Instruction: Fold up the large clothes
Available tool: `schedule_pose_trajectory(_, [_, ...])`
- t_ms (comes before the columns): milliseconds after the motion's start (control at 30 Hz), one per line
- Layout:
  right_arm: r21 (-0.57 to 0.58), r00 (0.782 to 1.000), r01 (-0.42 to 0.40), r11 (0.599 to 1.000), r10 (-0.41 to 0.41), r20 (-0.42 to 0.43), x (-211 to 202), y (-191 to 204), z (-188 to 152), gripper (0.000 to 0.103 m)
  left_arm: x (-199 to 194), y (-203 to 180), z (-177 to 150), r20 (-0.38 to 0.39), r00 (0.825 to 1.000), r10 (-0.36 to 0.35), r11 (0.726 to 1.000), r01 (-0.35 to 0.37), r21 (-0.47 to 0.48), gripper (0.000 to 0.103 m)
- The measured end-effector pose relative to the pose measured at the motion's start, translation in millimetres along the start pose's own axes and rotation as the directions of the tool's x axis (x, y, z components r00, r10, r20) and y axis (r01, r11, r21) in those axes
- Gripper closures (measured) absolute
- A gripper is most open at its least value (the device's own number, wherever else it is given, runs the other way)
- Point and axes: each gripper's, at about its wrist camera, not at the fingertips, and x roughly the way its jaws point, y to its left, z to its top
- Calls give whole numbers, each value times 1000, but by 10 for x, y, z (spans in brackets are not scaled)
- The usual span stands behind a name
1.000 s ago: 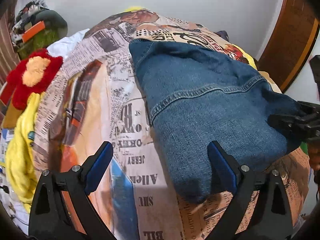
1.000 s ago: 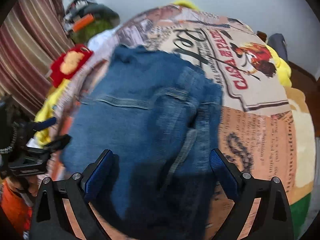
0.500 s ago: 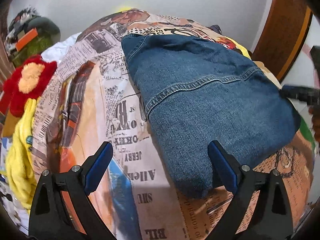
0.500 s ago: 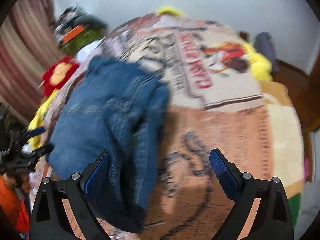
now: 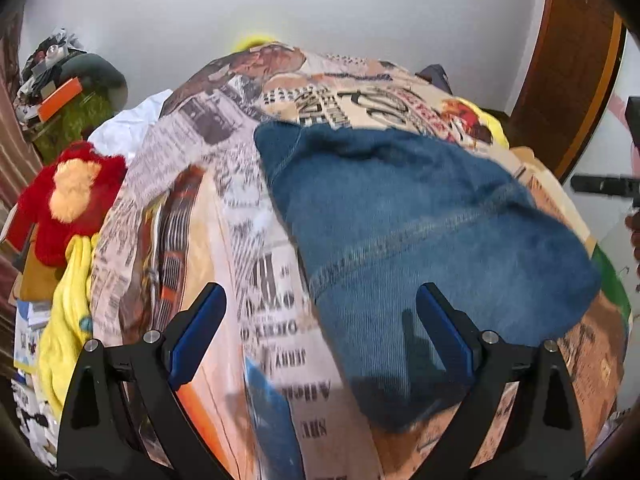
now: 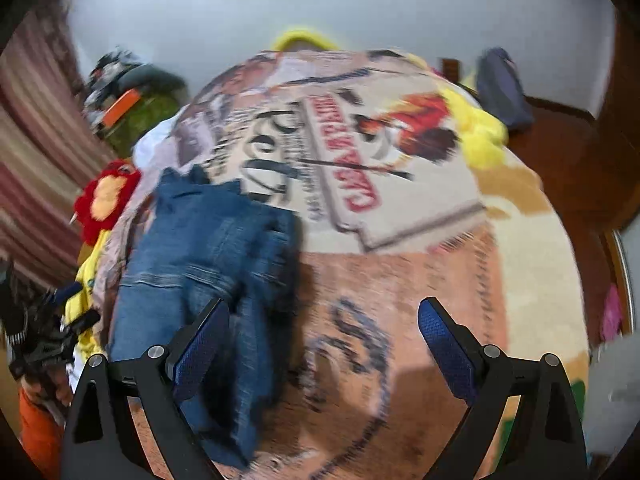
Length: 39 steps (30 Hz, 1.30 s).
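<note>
Left gripper (image 5: 320,328), jaws spread and empty, hovers at the bottom of the frame over the jeans (image 5: 420,240); right gripper (image 6: 322,340), likewise spread and empty. The jeans lie folded at centre right on the printed bedspread (image 5: 200,220). Denim is likely heavy, limp and thick at seams: grip a folded edge or the waistband.

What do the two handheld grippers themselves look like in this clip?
Both the left gripper and right gripper match: black angular frames with triangular cut-outs, silver round screws at the joints, and two fingers lined with textured blue pads. No cables or markings visible.
</note>
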Motion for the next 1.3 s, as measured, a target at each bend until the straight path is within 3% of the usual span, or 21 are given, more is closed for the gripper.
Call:
schedule_pose_trajectory(233, [-105,994,-92,990,84,-75,452,501,298,8,431,-21,367,-58,997,-51,999,52,8,6])
schedule_pose_trajectory(333, [-164,994,-64,984,49,-96,706,604,412,8,702,-45,490,-93,994,-52,998,54,20,6])
schedule_pose_trajectory(433, [-187,991,-15,982,-11,-134,996,583,492,8,1029,3,605,-151,984,-99,995,97,-17,6])
schedule_pose_trajectory(567, [-120,975,-68,990,40,-217,1314,307,554,7,1394,182,776,-194,967,-165,982,144,-119,5])
schedule_pose_trajectory(667, [-24,965,-133,991,124,-232,1405,108,612,6,1536,260,910,-173,980,-101,986,76,-148,4])
schedule_pose_trajectory(733, [-6,963,-137,991,132,-236,1435,49,653,6,1607,286,990,-169,982,-89,986,62,-157,3])
schedule_pose_trajectory(867, [-109,983,-68,992,48,-177,1325,155,742,6,1568,278,1154,-145,988,-47,991,28,-133,4])
schedule_pose_trajectory(933, [-170,993,-4,986,-16,-116,1211,251,793,6,1461,263,1270,-106,994,18,994,-29,-103,4])
schedule_pose_trajectory(1000, [-201,995,66,977,-79,-58,1089,309,875,6,1352,295,1398,-75,993,96,990,-103,-95,4])
schedule_pose_trajectory(1067, [-207,991,131,970,-136,-11,938,340,951,6,1218,351,1481,-51,993,106,989,-111,-99,4])
schedule_pose_trajectory(1300, [-208,996,48,977,-31,83,277,462,951,6,642,370,1328,32,998,53,995,-50,-87,4])
